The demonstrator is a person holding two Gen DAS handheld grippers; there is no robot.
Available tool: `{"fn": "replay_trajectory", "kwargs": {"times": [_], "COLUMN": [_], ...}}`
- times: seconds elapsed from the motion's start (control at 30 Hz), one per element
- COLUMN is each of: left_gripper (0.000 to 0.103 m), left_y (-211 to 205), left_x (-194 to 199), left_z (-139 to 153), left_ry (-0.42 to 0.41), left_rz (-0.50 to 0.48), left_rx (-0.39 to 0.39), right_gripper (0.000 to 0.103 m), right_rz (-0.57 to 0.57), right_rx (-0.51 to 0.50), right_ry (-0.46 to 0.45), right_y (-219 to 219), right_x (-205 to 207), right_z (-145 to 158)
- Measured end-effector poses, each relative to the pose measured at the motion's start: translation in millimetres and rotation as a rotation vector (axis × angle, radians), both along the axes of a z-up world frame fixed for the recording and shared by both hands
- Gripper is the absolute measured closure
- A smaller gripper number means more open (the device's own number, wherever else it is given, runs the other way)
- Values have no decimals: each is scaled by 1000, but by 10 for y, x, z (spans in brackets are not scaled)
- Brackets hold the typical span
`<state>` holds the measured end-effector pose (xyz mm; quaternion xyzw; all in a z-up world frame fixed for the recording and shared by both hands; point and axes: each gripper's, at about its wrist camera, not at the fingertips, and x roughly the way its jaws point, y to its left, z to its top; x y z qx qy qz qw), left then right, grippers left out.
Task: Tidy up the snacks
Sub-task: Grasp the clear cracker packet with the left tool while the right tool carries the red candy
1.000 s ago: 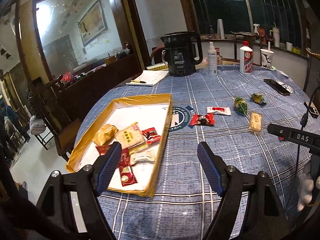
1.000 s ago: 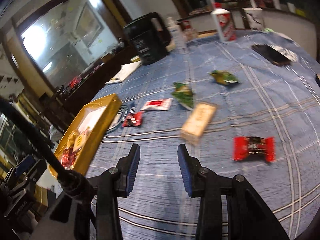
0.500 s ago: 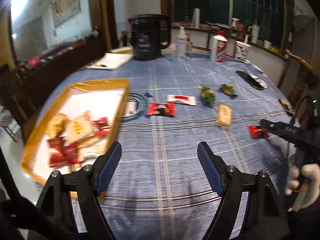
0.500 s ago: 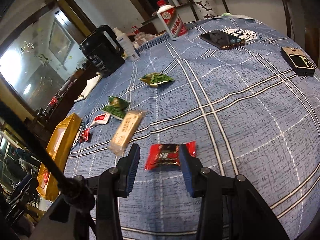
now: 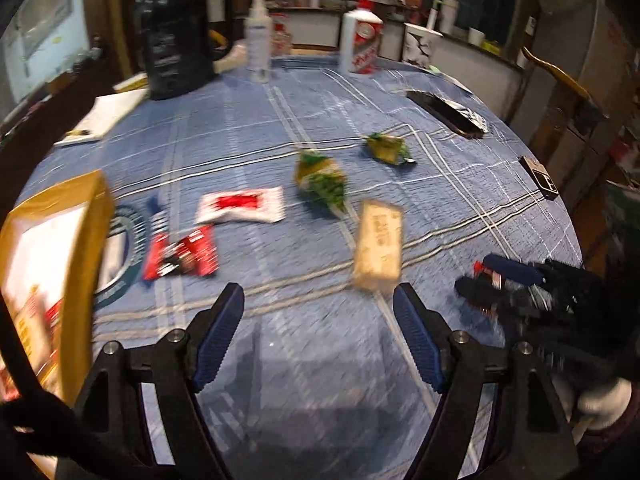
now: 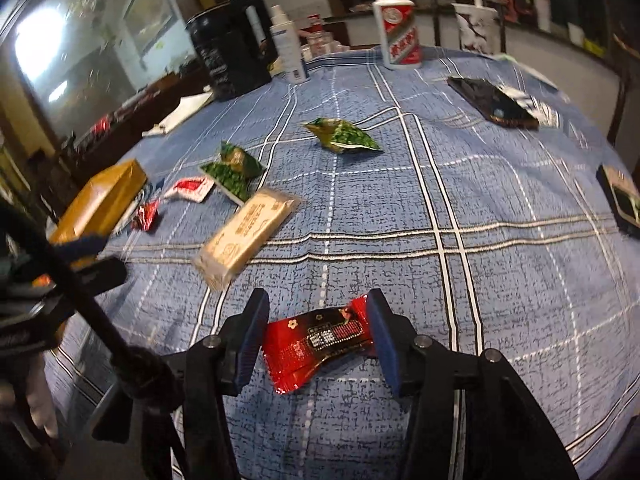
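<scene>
- Table (image 6: 500, 208): covered with a blue plaid cloth; both wrist views show it, with snacks scattered across the middle.
- Gold box (image 5: 86, 240): at the left edge of the table. The left wrist view shows its white interior with packets inside, blurred and cut off by the frame; the right wrist view (image 6: 104, 200) shows only its outer gold wall.
- Black kettle (image 5: 180, 36): at the far side, next to a white spray bottle (image 5: 258, 36) and a red-and-white bottle (image 6: 398, 34).
- Left gripper (image 5: 318, 336): jaws spread wide over bare cloth, nothing between them. A tan packet (image 5: 378, 246) lies just beyond its right finger.
- Right gripper (image 6: 316, 344): jaws opening, with a red candy packet (image 6: 316, 346) between the blue pads; the right pad appears to touch the wrapper end, the left pad stands just clear. In the left wrist view this gripper (image 5: 492, 284) is blurred and the packet shows only as a red sliver.
- Remaining snacks: two green packets (image 6: 234, 170) (image 6: 344, 138), a white-and-red sachet (image 5: 240, 206) and a red packet (image 5: 182, 256) near the box.
- Phone (image 6: 492, 102): dark, at the far right.
</scene>
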<state>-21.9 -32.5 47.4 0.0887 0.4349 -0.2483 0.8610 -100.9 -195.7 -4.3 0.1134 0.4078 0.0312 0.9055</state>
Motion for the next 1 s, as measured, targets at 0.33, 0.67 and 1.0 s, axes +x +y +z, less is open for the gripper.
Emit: {"fn": "replay_trajectory", "kwargs": {"times": [0.33,0.67,1.0], "left_gripper": [26,67,67], "left_y": [-524,-640,-336], "left_x": [288,201,31], "left_z": [-196,-310,-106], "left_ry": [-2,-30,-30], "left_rz": [-83,-130,-89], "left_rx": [71,142,58], "right_gripper": [58,103,72], "right_rz": [25,32,-77], "right_rx": [38,75,196], "right_ry": [-22,-39,-106], "right_y": [-63,-79,-260], "right_x": [-40,-79,-293], "right_z": [-4,12,117]}}
